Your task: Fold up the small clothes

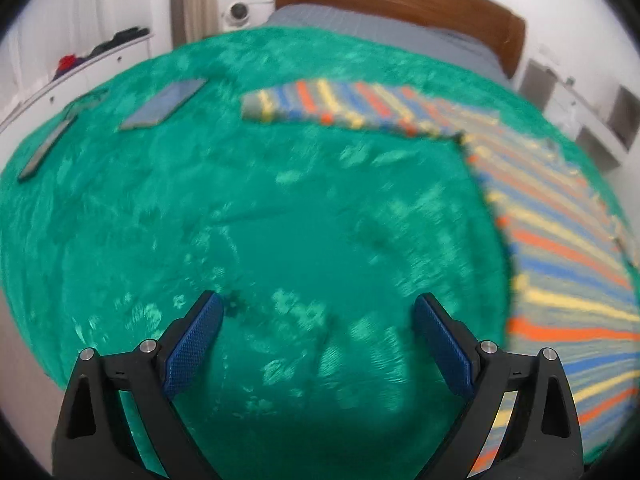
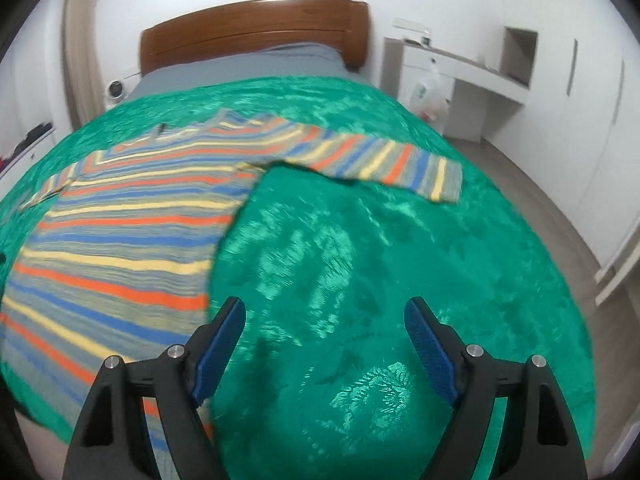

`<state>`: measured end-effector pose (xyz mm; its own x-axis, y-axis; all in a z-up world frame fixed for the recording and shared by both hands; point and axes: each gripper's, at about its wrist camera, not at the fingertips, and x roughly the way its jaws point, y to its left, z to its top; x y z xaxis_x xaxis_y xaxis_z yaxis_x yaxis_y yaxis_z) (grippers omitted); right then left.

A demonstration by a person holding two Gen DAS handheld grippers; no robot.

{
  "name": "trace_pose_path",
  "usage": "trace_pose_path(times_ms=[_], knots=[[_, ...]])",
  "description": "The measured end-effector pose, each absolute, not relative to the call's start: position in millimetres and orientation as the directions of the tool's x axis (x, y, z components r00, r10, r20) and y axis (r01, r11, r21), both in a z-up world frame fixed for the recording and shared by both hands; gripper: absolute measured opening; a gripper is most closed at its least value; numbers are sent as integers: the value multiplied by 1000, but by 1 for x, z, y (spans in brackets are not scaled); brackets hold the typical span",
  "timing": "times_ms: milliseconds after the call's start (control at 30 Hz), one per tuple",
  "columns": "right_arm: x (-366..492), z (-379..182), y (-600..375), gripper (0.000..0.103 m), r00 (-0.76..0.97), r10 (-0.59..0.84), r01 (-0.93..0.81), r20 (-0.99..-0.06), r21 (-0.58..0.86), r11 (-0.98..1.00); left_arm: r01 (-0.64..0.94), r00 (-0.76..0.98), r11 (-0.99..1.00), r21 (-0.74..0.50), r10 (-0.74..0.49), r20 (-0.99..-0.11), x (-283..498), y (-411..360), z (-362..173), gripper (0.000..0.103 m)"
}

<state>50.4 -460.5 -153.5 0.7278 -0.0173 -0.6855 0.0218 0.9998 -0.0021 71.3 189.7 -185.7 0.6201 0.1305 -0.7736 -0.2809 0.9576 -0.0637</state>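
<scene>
A green plush blanket covers the bed, its wooden headboard against a white wall. The striped sweater lies flat, sleeves spread, cut off by both frames. Left gripper and right gripper gape, released, over bare blanket.

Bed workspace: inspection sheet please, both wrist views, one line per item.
Surface: green plush blanket spread over the bed.
Job's things: striped knit sweater lying flat, sleeves spread out to either side.
Clutter: two flat dark slabs and, phone-like, blurred.
Grippers: left gripper and right gripper, jaws open, nothing between them, over bare blanket.
Cables: nothing seen.
Surroundings: wooden headboard, white desk, white dresser.
</scene>
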Motion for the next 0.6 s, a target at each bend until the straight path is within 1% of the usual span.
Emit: trace_pose_path(times_ms=[100, 200, 300, 367, 600], knots=[[48, -174, -461, 81, 695, -36, 55, -718, 3, 998, -272, 625, 962, -36, 148, -766, 70, 183, -183, 100], [45, -173, -470, 81, 706, -28, 84, -708, 45, 995, -275, 618, 961, -14, 166, -768, 70, 179, -187, 102], [49, -181, -481, 81, 680, -15, 118, -733, 89, 989, -270, 614, 963, 6, 177, -769, 71, 177, -188, 102], [50, -182, -485, 81, 680, -4, 126, -733, 112, 986, -267, 613, 964, 11, 178, -770, 71, 177, -188, 102], [50, -184, -482, 82, 675, -8, 131, -738, 109, 985, -266, 605, 964, 17, 180, -775, 70, 177, -189, 102]])
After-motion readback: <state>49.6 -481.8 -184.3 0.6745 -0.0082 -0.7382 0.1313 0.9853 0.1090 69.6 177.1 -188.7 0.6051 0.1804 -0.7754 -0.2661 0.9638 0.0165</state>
